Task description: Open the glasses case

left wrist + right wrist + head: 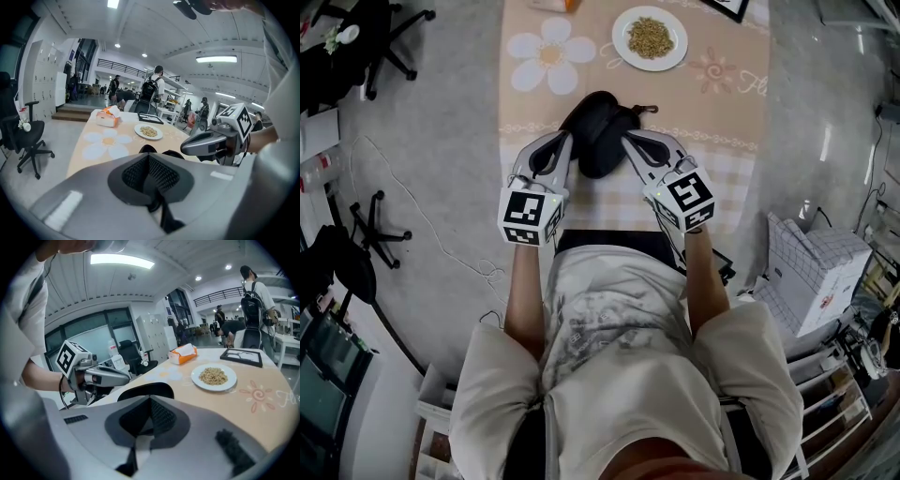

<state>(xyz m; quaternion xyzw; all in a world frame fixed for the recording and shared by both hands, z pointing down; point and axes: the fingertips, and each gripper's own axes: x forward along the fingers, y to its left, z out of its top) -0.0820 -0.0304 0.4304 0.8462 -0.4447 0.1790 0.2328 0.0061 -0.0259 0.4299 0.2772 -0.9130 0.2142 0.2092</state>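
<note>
Black and rounded, the glasses case [598, 131] lies close to the near edge of the tabletop [741, 187], about midway along that edge, on a peach cloth. Only one piece of writing can be read: curly script [757, 86] printed on the cloth by the right edge begins "Fl", and the rest runs out of the head view. Each gripper's cube bears black-and-white square markers, not letters.

The left gripper [565, 143] is clenched, jaws together, its tip against the case's left side. The right gripper [628, 141] looks clenched too, its tip against the case's right side. Whether either nips a bit of the case cannot be told.

A large white flower print [548, 53] sits toward the left edge. A white plate [623, 54] of grains stands farther back, well apart from the case. Near the far edge are an orange-and-white tissue box [107, 117] and a black frame [150, 118].

On the floor to the left stands a black office chair [28, 136]. To the right stands a white box [816, 267] with a red mark too small to read. People [152, 89] stand in the hall beyond.
</note>
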